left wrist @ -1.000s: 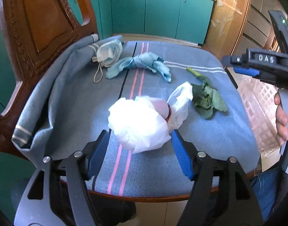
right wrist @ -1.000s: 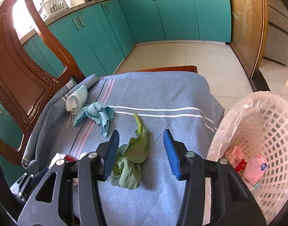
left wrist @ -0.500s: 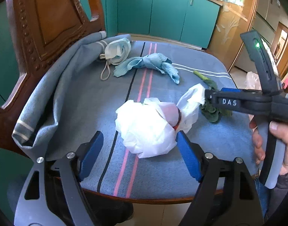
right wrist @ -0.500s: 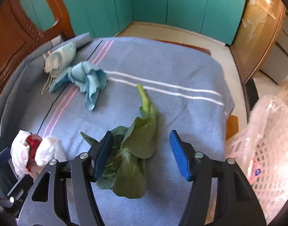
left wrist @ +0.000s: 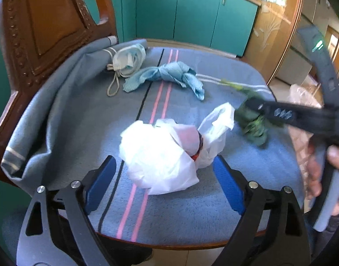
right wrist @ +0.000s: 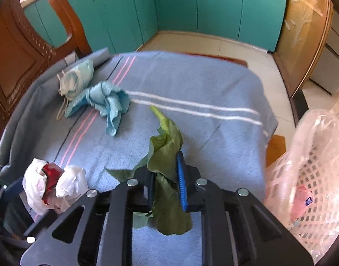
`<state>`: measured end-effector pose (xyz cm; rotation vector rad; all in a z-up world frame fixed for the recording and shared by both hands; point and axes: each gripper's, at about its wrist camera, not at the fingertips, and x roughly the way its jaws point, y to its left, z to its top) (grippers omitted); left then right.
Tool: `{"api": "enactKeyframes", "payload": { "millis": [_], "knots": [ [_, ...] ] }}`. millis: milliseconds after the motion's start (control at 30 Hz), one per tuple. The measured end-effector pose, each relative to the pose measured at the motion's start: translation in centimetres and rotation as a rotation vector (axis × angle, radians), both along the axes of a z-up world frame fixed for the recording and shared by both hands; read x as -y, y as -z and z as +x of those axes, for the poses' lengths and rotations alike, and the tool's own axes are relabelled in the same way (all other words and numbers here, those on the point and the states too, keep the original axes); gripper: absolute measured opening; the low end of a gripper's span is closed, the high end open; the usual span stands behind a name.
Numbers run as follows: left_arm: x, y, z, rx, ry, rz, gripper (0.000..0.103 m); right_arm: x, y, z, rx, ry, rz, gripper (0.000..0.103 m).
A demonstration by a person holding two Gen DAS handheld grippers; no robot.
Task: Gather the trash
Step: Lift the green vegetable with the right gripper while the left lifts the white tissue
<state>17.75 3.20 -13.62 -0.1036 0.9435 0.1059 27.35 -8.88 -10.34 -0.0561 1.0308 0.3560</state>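
My right gripper is shut on a green vegetable leaf on the blue blanket; the leaf also shows in the left wrist view, under the right gripper. My left gripper is open, its blue pads on either side of a crumpled white plastic bag with something red inside. That bag shows at the lower left of the right wrist view. A twisted blue cloth and a pale face mask lie further back.
A blue-grey blanket covers a wooden chair seat; the carved chair back rises at the left. A pink mesh basket lined with clear plastic stands at the right with pink wrappers inside. Teal cabinets stand behind.
My right gripper has moved down onto the leaf and closed on it. My left gripper has stayed open around the white bag, moving slightly closer.
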Motion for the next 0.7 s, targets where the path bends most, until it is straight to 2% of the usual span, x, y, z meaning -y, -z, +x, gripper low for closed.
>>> {"api": "enactKeyframes", "payload": {
  "millis": [133, 200, 300, 400, 500, 700],
  "knots": [
    [0.5, 0.6, 0.6, -0.013, -0.004, -0.003, 0.088, 0.5, -1.0, -0.3, 0.026, -0.005, 0.013, 0.017],
    [0.6, 0.9, 0.7, -0.028, -0.007, 0.011, 0.072, 0.6, -1.1, -0.4, 0.026, -0.015, 0.021, 0.017],
    [0.9, 1.3, 0.8, -0.041, 0.001, 0.049, 0.056, 0.7, -1.2, -0.4, 0.025, -0.016, 0.025, 0.017],
    [1.0, 1.3, 0.7, -0.042, 0.021, 0.056, 0.047, 1.1, -1.5, -0.3, 0.026, -0.011, 0.039, 0.017],
    [0.9, 1.0, 0.4, -0.036, 0.009, 0.065, 0.041, 1.4, -1.9, -0.4, 0.033, -0.01, 0.055, 0.017],
    [0.0, -0.6, -0.3, 0.0, -0.032, 0.066, 0.038, 2.6, -3.2, -0.6, 0.06, -0.006, 0.1, 0.017]
  ]
}}
